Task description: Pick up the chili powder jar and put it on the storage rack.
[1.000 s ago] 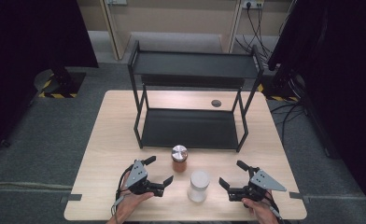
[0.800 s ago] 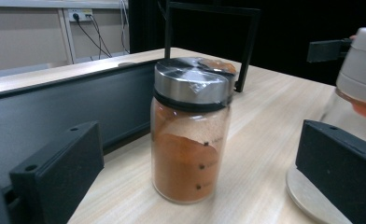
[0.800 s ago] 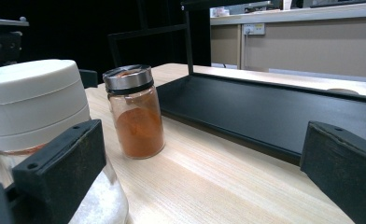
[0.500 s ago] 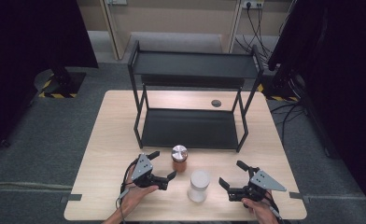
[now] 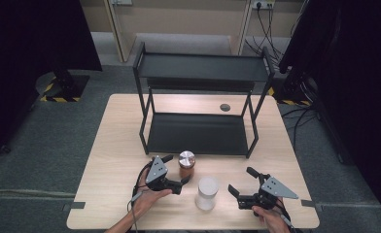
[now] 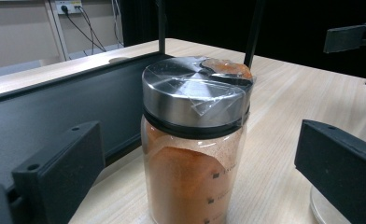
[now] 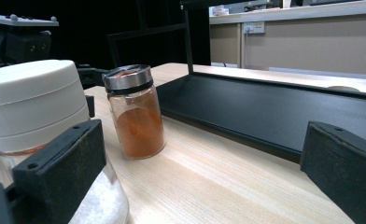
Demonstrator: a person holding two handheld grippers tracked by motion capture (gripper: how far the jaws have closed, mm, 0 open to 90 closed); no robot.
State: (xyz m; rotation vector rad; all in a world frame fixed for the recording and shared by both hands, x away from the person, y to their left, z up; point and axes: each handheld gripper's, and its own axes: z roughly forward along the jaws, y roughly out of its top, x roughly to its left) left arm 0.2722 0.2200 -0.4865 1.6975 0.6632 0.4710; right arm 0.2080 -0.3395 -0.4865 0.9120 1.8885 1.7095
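Note:
A glass jar of orange powder with a silver lid (image 5: 186, 164) (image 6: 196, 144) (image 7: 134, 112) stands upright just in front of the black shelf. My left gripper (image 5: 175, 169) is open, one jaw on each side of that jar without touching it. A white-lidded jar (image 5: 207, 192) (image 7: 31, 112) stands nearer the front edge. My right gripper (image 5: 241, 182) is open to the right of the white jar, which sits by its left jaw in the right gripper view.
A black two-level metal shelf (image 5: 198, 133) stands on the wooden table (image 5: 115, 160), both levels bare. A small dark disc (image 5: 225, 107) lies on the table behind it. Grey floor surrounds the table.
My left gripper has moved forward and right until its jaws stand on either side of the orange jar. The right gripper and both jars have stayed put.

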